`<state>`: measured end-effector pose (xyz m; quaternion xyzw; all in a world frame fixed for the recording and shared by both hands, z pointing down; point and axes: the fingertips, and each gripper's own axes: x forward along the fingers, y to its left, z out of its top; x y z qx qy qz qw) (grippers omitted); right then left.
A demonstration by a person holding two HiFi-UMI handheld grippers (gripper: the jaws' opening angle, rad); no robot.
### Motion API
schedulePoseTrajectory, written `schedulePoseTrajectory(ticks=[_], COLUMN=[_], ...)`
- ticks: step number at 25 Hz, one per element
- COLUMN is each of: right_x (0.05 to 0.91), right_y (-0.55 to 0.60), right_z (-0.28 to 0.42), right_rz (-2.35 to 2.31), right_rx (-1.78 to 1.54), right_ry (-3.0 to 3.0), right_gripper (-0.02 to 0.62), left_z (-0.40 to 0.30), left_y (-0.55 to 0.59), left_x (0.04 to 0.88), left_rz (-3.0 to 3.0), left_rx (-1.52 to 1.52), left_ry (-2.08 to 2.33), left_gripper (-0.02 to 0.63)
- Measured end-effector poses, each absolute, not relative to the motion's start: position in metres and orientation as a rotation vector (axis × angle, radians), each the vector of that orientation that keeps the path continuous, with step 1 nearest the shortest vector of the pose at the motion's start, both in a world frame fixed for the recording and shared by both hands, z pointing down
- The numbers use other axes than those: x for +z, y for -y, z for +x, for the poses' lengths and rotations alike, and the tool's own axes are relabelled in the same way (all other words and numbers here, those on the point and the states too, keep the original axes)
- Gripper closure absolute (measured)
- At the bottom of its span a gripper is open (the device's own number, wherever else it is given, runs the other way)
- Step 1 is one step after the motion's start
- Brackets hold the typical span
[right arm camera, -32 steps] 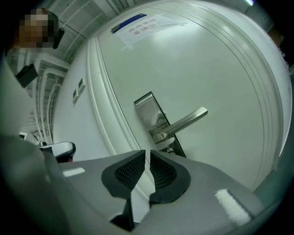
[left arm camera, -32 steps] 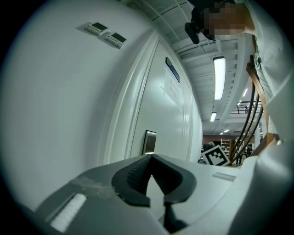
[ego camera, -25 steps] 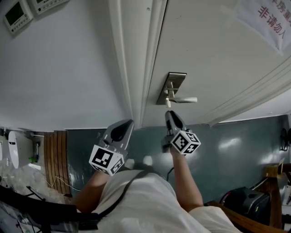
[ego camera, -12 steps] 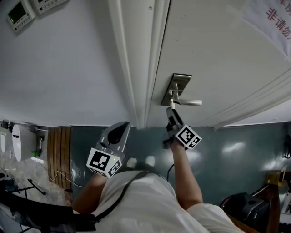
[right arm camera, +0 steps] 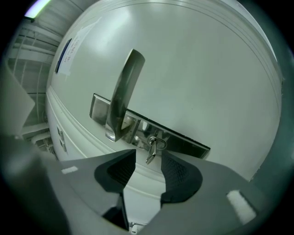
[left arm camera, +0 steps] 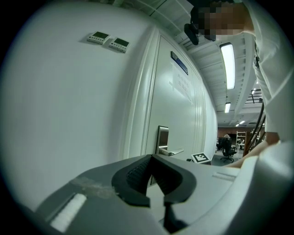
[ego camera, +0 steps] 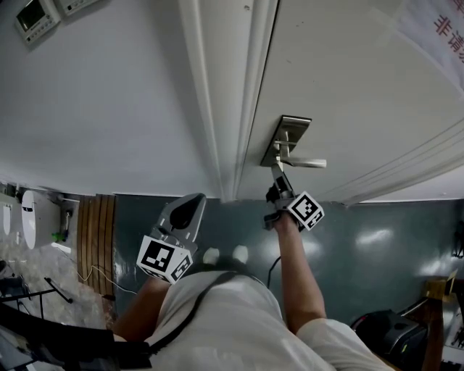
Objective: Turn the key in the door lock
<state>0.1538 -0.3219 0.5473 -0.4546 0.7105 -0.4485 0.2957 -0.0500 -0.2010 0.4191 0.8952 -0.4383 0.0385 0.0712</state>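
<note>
A steel lock plate [ego camera: 285,141] with a lever handle [ego camera: 308,162] is on the white door. A small key on a ring [right arm camera: 154,143] hangs from the keyhole below the lever [right arm camera: 123,92]. My right gripper [ego camera: 278,181] points level at the lock. Its jaws stand apart and are closing, with the key between their tips [right arm camera: 149,153] and neither pad pressing on it. My left gripper [ego camera: 194,201] hangs lower, in front of the door frame, shut and holding nothing. From the left gripper [left arm camera: 152,158] view, the lock plate [left arm camera: 162,137] shows beyond it.
The door frame [ego camera: 228,101] runs down just left of the lock. Two small wall panels [ego camera: 29,18] are mounted at the upper left, and a paper notice [ego camera: 442,29] is on the door at the upper right. Wooden slats [ego camera: 90,239] stand by the wall at the lower left.
My right gripper has moved closer to the lock and rolled about its axis, and its marker cube now faces differently. The left gripper has hardly moved.
</note>
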Motion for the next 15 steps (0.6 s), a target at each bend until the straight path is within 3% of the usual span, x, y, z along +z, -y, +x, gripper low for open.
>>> schedulePoseTrajectory(ticks=[9,15], right_x=[0.553,0.554], right_y=[0.322,0.323], right_z=[0.161,0.162], right_rz=[-1.248,-1.316], right_rx=[-1.185,-1.186], right_ry=[-1.906,-1.931], right_gripper=[0.528,0.536], left_z=[-0.063,-0.065], left_y=[0.199,0.200], left_x=[0.422,0.422], left_rz=[2.667,2.676], left_rx=[0.120,0.117], left_ry=[1.351,1.343], left_gripper=[0.600,0.600])
